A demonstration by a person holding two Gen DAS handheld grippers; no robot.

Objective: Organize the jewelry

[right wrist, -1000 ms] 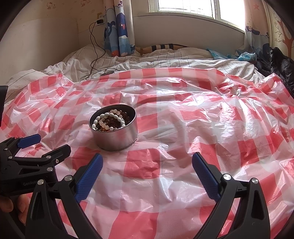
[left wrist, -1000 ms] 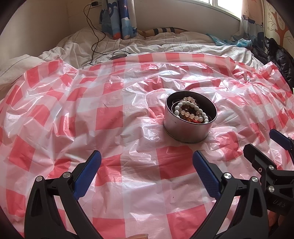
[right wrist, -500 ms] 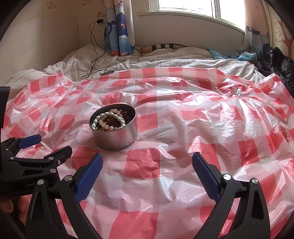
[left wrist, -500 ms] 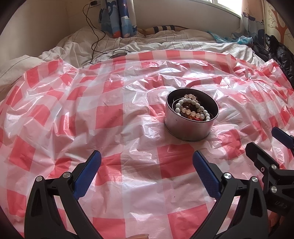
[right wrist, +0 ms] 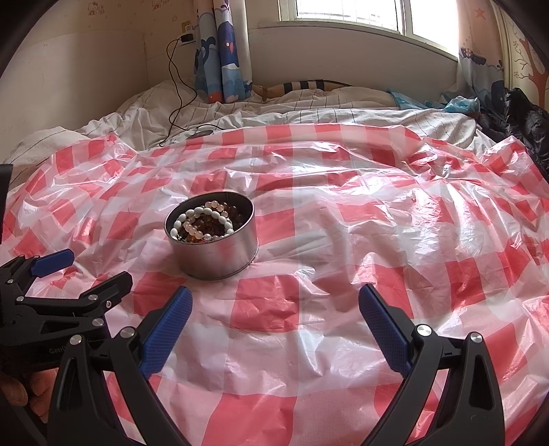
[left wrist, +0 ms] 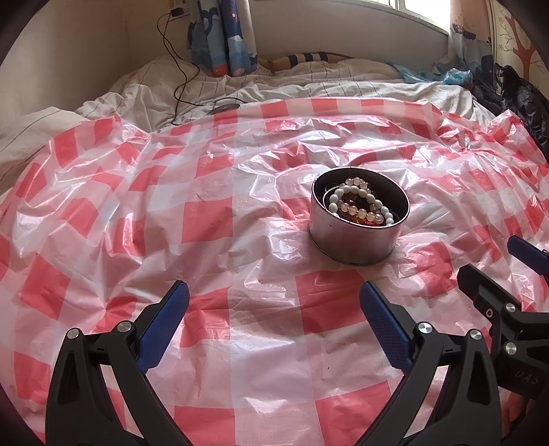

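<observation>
A round metal tin (left wrist: 357, 236) sits on a crinkled red-and-white checked plastic sheet (left wrist: 206, 223) spread over a bed, its open top showing a heap of beaded bracelets (left wrist: 358, 206): a strand of white beads, one of pale pink beads and amber-brown beads beneath them. All the jewelry in view lies inside the tin; the strands overlap, so their exact number cannot be told.

The left gripper (left wrist: 274, 315) hovers above the sheet on the near side of the tin, its blue-padded fingers (left wrist: 164, 319) spread wide and holding nothing. The tin lies ahead of it and a little to its right, apart from both pads. The right gripper (right wrist: 274, 315) is likewise spread wide and empty, with the tin (right wrist: 214, 236) ahead and to its left, just beyond the left pad but not touching it. Each gripper shows at the edge of the other's view, the two held side by side.

Behind the sheet lie rumpled white striped bedding (right wrist: 326, 116) and a black charging cable (right wrist: 175, 92) running up to a wall socket beside a blue cartoon-print curtain (right wrist: 223, 61). Daylight comes through the window (right wrist: 350, 13) above.
</observation>
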